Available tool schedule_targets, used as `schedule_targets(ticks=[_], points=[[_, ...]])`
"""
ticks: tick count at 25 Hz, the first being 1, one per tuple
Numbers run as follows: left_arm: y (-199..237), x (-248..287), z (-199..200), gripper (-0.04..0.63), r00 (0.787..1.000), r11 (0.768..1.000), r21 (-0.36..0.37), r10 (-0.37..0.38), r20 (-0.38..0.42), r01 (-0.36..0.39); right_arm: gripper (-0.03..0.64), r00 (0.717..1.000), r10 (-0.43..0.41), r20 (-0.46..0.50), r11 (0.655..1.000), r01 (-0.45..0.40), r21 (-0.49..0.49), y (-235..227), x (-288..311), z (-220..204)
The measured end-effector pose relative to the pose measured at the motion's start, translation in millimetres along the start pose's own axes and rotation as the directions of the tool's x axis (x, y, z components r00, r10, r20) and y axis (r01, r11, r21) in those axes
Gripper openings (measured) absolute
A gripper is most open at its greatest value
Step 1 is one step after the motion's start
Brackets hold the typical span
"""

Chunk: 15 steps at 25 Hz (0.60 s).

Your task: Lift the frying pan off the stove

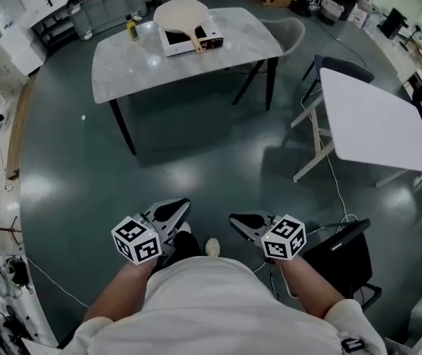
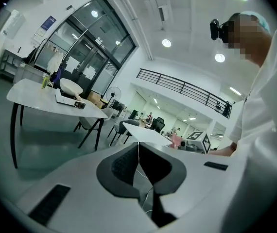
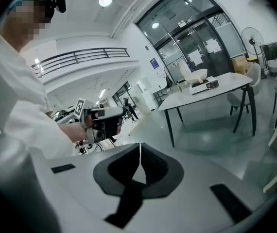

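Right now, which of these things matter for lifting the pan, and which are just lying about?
Part of the job:
- frying pan
- stove under it
- grey table bearing both
- left gripper and right gripper, both shut, empty, far from the pan

Just lying about:
- small bottle
- white table
- chair

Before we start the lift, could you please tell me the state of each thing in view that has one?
frying pan: resting on the stove, not yet lifted.
stove: standing on the table, pan on top.
bottle: upright on the table, apart from the stove.
left gripper: shut, empty, far from the table.
right gripper: shut, empty, far from the table.
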<state>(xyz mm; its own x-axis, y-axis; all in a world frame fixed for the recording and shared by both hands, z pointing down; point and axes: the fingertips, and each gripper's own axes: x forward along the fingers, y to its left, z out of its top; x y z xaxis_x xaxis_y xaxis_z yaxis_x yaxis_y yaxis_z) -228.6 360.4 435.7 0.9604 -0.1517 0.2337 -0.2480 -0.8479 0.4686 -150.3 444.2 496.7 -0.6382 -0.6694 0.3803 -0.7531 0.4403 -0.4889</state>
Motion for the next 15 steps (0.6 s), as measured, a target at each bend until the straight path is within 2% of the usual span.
schedule_targets(ticks=[9, 15], points=[[30.6, 97.8, 23.5, 0.021, 0.996, 0.997, 0.008, -0.071, -0.046, 0.071, 0.060, 0.994, -0.090, 0.065, 0.988, 0.081, 0.130, -95.6, -15.7, 26.7], [68.1, 179.1, 64.8, 0.021, 0.990, 0.991, -0.029, -0.134, -0.047, 0.133, 0.063, 0.985, -0.161, 0.063, 0.979, 0.151, 0.133, -172.3, -17.5, 87.2]])
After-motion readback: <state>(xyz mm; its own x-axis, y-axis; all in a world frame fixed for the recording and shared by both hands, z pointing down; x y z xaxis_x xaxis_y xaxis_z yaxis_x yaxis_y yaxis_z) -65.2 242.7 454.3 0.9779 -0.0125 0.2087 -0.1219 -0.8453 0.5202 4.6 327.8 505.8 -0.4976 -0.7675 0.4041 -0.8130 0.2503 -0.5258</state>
